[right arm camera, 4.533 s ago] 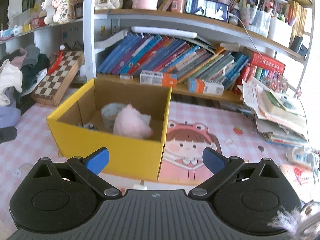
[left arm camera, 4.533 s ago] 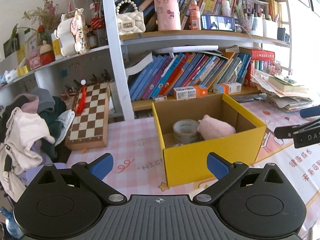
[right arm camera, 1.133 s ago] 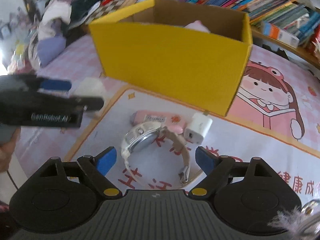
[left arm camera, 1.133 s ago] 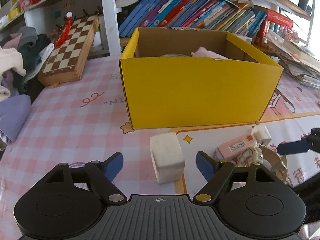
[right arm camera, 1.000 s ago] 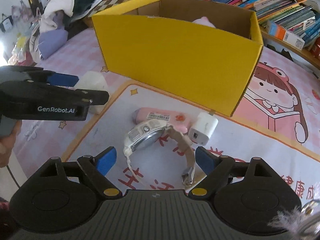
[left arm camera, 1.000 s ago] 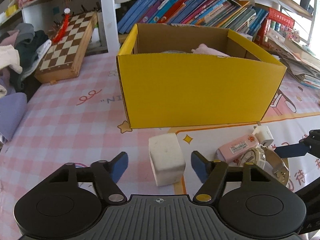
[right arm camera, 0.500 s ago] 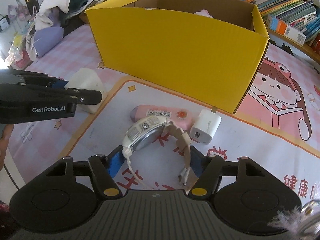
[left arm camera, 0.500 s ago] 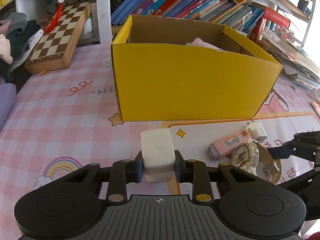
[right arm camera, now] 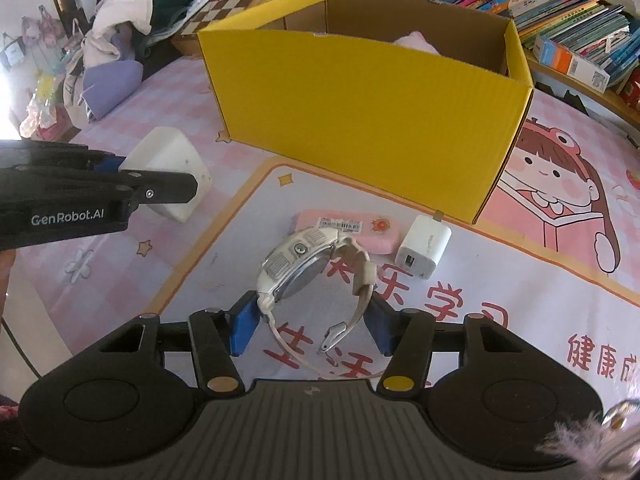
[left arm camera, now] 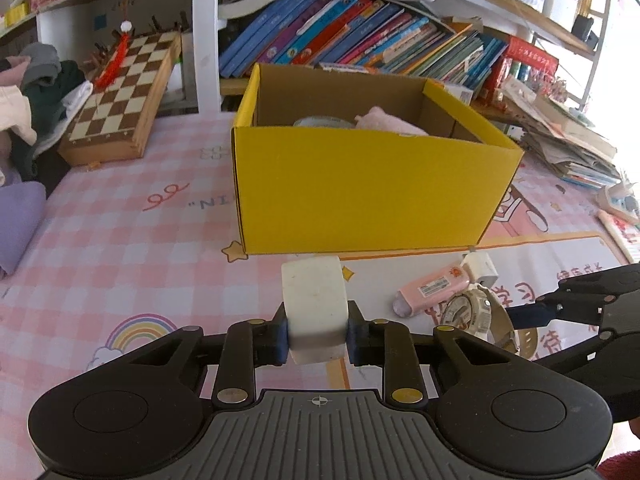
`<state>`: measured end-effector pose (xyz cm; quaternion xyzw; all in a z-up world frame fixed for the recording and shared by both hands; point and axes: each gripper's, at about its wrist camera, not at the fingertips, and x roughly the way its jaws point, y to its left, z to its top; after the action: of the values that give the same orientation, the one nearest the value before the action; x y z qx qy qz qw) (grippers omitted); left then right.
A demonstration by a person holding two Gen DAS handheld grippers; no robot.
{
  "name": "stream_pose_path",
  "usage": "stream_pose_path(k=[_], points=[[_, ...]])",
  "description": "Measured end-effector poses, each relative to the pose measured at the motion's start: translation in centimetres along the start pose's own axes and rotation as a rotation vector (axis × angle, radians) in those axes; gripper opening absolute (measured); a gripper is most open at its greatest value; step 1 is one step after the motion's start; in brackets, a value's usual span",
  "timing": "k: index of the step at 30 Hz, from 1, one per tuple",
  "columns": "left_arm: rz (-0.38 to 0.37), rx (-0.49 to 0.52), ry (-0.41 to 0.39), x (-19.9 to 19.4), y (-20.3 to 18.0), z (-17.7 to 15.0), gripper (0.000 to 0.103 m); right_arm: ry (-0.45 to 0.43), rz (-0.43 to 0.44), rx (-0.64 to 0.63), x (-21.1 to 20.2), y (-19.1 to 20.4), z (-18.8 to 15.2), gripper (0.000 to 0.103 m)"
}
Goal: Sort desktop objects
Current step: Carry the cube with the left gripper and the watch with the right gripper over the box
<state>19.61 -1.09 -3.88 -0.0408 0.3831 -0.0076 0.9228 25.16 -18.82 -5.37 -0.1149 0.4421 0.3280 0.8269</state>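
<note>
1. Left gripper (left arm camera: 316, 334) is clamped on the white block (left arm camera: 314, 312), low over the tablecloth before the yellow box (left arm camera: 360, 184), evidently for boxing.
2. Right gripper (right arm camera: 306, 328) brackets the white wristwatch (right arm camera: 308, 264); pads touch its strap, so the grip looks nearly closed.
3. Pink eraser (right arm camera: 348, 232) and USB charger (right arm camera: 422, 252) lie beside the watch, unsorted.

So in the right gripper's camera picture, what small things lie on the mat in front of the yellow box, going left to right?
White block held by the left gripper → white wristwatch between the right gripper's jaws → white charger plug.
</note>
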Motion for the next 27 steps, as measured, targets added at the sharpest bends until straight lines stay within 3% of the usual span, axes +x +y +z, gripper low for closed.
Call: stream_pose_path(k=[14, 27], points=[[-0.047, 0.055, -0.136, -4.3, -0.9, 2.4, 0.024, -0.120, -0.014, 0.061, -4.8, -0.9, 2.2, 0.054], [-0.061, 0.108, -0.292, -6.1, -1.9, 7.5, 0.024, -0.265, -0.036, -0.007, -7.6, -3.0, 7.7, 0.054]])
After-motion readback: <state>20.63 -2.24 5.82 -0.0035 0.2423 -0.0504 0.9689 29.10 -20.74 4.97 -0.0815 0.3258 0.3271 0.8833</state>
